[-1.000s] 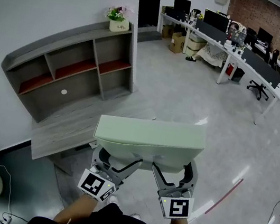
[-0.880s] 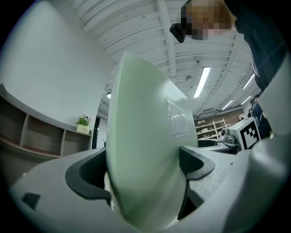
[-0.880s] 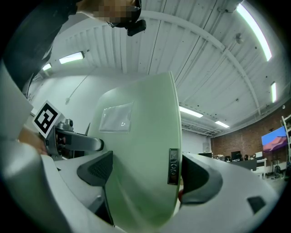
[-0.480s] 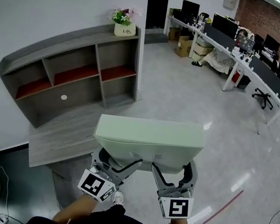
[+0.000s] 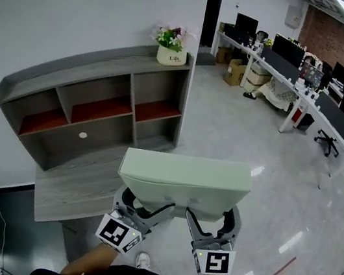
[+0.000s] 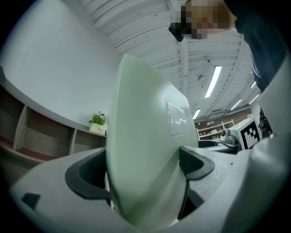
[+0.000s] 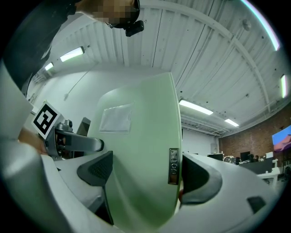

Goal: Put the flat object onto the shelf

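Left gripper (image 5: 145, 205) and right gripper (image 5: 212, 218) each pinch the green flat object's (image 5: 184, 180) near edge, likely to carry it level, the shelf (image 5: 91, 107) well apart at ten o'clock

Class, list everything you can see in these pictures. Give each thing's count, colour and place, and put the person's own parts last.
flat pad: one, pale green, held out in front of the person
shelf: one, grey with red boards, against the white wall
flower pot: one, white with green and pink flowers, on the shelf's top, right end
platform: one, grey wood, on the floor before the shelf
desks: a row, white with dark monitors, far right
office chair: one, black, by the desks
left gripper: one, grey, shut on the flat pad
right gripper: one, grey, shut on the flat pad
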Motion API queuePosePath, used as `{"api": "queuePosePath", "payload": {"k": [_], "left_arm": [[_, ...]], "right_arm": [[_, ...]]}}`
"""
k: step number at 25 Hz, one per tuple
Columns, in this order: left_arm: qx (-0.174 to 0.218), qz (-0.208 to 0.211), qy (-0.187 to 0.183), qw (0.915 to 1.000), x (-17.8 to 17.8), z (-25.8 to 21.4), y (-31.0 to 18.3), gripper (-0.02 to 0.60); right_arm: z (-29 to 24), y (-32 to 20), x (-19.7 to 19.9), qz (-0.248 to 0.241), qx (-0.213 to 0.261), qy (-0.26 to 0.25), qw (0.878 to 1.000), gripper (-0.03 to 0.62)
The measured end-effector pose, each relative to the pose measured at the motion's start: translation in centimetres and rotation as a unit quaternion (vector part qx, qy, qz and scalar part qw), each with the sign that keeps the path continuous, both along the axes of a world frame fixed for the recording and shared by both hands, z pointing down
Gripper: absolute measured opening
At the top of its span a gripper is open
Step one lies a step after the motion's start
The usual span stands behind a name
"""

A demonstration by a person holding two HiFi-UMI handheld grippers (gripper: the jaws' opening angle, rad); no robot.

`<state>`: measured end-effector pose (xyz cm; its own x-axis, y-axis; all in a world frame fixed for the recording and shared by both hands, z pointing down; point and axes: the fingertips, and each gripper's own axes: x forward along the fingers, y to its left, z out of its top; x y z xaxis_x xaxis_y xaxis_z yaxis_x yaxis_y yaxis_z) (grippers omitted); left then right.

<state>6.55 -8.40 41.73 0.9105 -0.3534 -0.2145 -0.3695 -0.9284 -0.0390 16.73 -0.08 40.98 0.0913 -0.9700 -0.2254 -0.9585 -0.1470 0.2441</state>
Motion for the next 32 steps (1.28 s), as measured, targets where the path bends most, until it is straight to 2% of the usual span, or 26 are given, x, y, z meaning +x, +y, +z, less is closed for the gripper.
{"api": "queuePosePath", "payload": {"k": [7,21,24,32], "left_arm": [[-0.004,-0.021,0.004,0.9998,-3.1,-0.2,-6.5,0.485],[-0.02,-0.053,0.029,0.998,-5.4,-0.2,-12.3,0.483],[-0.025,-0.076,0.034,0.9962,-5.9,-0.1,-13.8,0.485],[-0.009,-0.136,0.031,0.9902,-5.6,-1.3,-17.8,0.485]], "right_arm": [[-0.5,-7.2,-2.6,-0.033,-0.004,0.015,0.999,0.472],[-1.1,-13.5,-4.6,-0.057,-0.015,0.04,0.997,0.472],[-1.0,-15.4,-4.8,-0.068,-0.024,0.035,0.997,0.472],[-2.3,-20.8,-4.0,-0.133,0.006,0.027,0.991,0.472]]}}
